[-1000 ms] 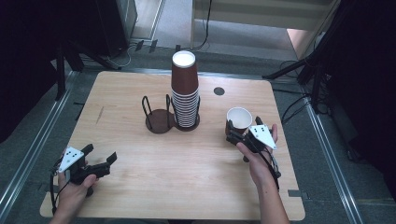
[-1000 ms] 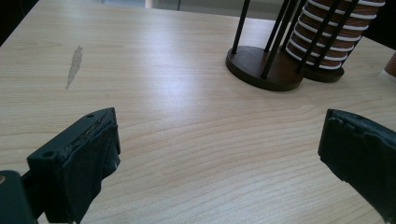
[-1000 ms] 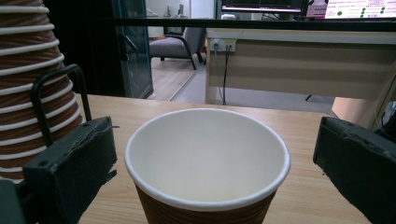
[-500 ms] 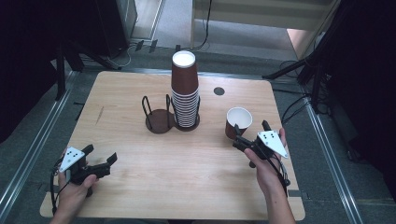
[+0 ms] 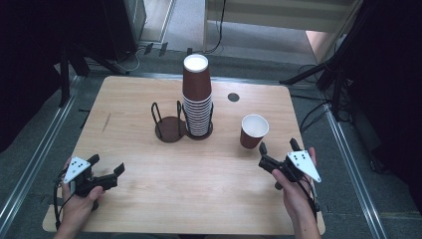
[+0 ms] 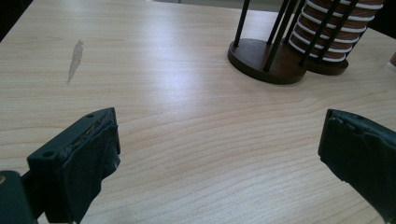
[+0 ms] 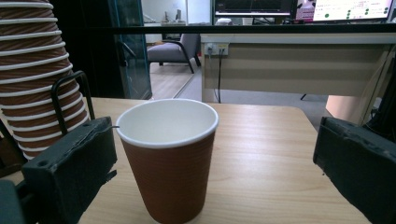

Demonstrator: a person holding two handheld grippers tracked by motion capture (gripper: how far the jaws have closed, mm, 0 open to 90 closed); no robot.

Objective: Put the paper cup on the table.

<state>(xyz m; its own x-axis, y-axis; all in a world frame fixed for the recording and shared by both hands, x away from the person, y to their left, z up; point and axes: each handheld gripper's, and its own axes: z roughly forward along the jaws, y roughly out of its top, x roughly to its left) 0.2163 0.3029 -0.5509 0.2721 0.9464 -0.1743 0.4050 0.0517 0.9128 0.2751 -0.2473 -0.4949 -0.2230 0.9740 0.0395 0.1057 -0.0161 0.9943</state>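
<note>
The high view looks down on the counter (image 5: 149, 199); both gripper views sit low, sharing the cup stack (image 5: 197, 99).

A light wooden table (image 5: 149, 189) carries a dark two-ring cup holder (image 5: 171, 127) near its middle, its right ring holding a tall stack of brown paper cups (image 5: 197, 99). A single brown cup (image 5: 253, 131) stands upright to the right, apart from the holder. A small dark round mark (image 5: 233, 97) sits near the far edge.

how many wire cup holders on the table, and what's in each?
2, side by side mid-table. The left holder has no cups in it; the right holder carries the tall cup stack. One loose cup stands apart, to their right.
</note>
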